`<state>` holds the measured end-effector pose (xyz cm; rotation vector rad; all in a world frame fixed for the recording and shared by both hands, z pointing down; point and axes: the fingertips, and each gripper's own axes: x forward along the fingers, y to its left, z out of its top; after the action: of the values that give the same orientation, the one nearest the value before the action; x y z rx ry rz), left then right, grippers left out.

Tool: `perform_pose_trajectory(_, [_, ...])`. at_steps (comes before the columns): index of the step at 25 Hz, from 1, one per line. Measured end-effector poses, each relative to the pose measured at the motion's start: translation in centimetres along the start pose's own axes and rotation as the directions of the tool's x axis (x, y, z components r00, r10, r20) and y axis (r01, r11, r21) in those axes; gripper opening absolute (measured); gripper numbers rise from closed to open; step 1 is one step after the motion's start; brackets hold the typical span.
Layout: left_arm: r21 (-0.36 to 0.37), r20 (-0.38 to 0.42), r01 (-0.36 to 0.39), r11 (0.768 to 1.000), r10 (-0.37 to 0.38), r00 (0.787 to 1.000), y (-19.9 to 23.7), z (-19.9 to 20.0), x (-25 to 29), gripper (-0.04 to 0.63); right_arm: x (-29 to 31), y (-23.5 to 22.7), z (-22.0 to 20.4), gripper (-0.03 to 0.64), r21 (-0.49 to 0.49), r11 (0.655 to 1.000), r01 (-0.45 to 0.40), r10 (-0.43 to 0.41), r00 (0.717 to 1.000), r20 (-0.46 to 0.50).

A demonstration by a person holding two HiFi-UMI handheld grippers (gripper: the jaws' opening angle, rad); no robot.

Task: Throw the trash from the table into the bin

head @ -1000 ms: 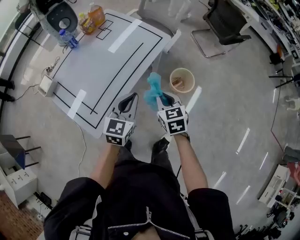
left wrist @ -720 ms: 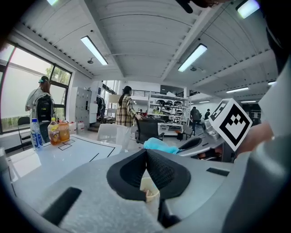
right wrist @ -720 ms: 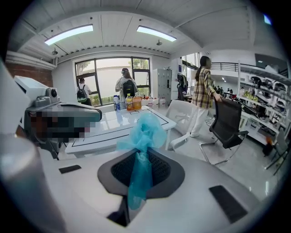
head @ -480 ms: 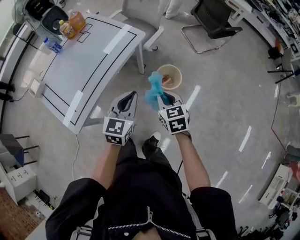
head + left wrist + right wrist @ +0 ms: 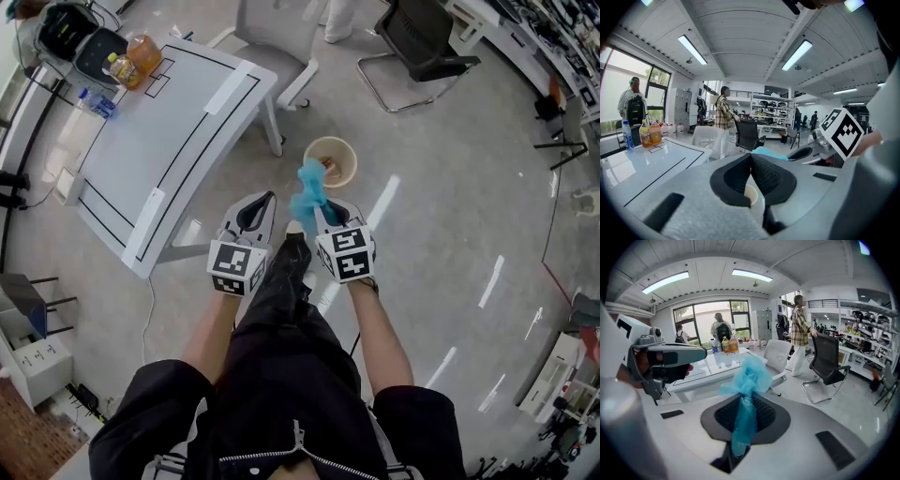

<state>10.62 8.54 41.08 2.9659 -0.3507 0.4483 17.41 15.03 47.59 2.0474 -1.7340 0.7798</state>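
Note:
A crumpled blue piece of trash (image 5: pixel 307 190) sticks up out of my right gripper (image 5: pixel 319 203), whose jaws are shut on it. In the right gripper view the blue trash (image 5: pixel 748 379) runs down between the black pads. The round beige bin (image 5: pixel 330 161) stands on the floor just beyond the trash, with something brown inside. My left gripper (image 5: pixel 269 196) hangs beside the right one, shut, with nothing in it. In the left gripper view the left gripper (image 5: pixel 751 156) has its pads meeting, and the bin (image 5: pixel 751 195) shows below them. The white table (image 5: pixel 141 155) lies to the left.
Bottles (image 5: pixel 138 56) stand at the table's far corner. A white chair (image 5: pixel 277 37) and a black chair (image 5: pixel 420 42) stand beyond the bin. A person in a plaid shirt (image 5: pixel 800 333) stands by the chairs. My own leg (image 5: pixel 286 281) is between the grippers.
Both grippers have moved away from the table toward the bin, which now sits nearer the blue trash. The table has slid left in view. A leg has stepped forward.

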Motion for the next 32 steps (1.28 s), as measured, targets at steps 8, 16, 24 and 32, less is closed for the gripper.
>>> perform_pose_trajectory(8, [-0.027, -0.007, 0.035, 0.999, -0.035, 0.999, -0.1, 0.3, 6.1, 0.007, 1.9, -4.7, 0.3, 0.031, 0.003, 1.000, 0.018, -0.018, 0.999, -0.043])
perform_pose_trajectory(16, [-0.053, -0.009, 0.043, 0.998, -0.044, 0.999, 2.8, 1.5, 13.1, 0.008, 6.6, -9.0, 2.8, 0.031, -0.006, 1.000, 0.005, -0.006, 0.997, -0.082])
perform_pose_trajectory(24, [-0.053, -0.013, 0.050, 0.997, -0.050, 0.999, 6.1, 3.5, 19.8, 0.006, 11.5, -13.4, 6.1, 0.031, -0.010, 1.000, 0.009, -0.010, 0.994, -0.111])
perform_pose_trajectory(32, [-0.037, -0.051, 0.096, 0.995, -0.098, 0.994, 6.9, 2.8, 24.6, 0.006, 14.3, -17.1, 6.1, 0.031, 0.032, 0.999, 0.042, -0.038, 0.993, -0.111])
